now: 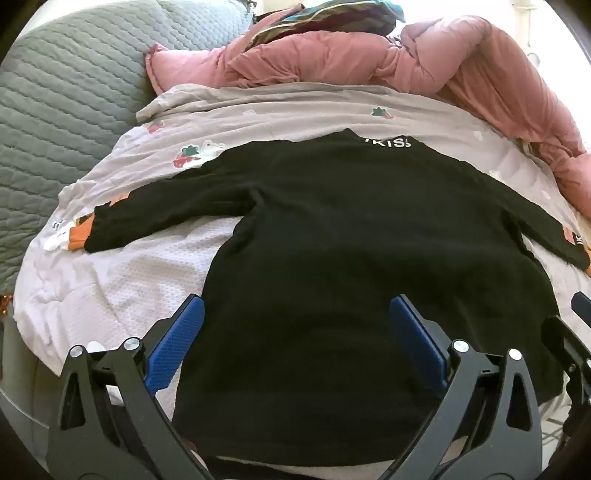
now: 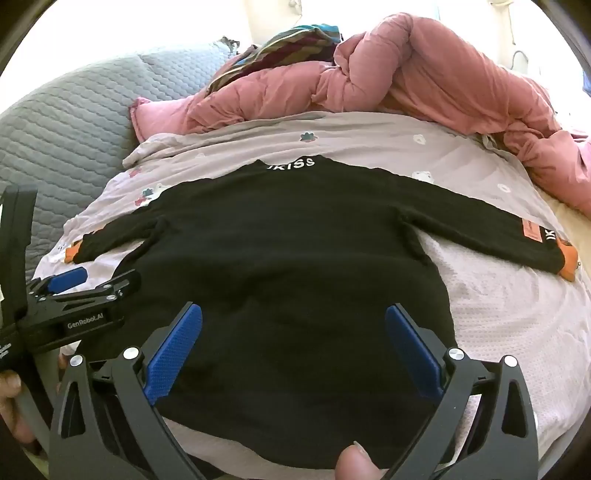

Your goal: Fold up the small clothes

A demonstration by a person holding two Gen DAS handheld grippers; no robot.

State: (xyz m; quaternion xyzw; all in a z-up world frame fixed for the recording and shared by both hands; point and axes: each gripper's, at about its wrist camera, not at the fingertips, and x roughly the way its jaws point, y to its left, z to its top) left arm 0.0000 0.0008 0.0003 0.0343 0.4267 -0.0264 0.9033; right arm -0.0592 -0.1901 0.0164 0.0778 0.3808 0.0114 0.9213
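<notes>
A small black long-sleeved top [image 1: 351, 229] with white lettering at the collar and orange cuffs lies flat on the bed, back up, both sleeves spread out to the sides; it also shows in the right wrist view [image 2: 288, 258]. My left gripper [image 1: 297, 314] is open and empty, just above the lower left part of the top. My right gripper [image 2: 293, 321] is open and empty above the top's lower middle. The left gripper [image 2: 88, 280] shows at the left edge of the right wrist view. A fingertip [image 2: 354, 461] touches the hem.
The top rests on a light floral bedsheet [image 1: 110, 280]. A crumpled pink quilt [image 1: 369, 59] lies behind it and curves down the right side. A grey quilted pillow [image 1: 62, 92] is at the left. Striped cloth [image 1: 325, 14] sits at the back.
</notes>
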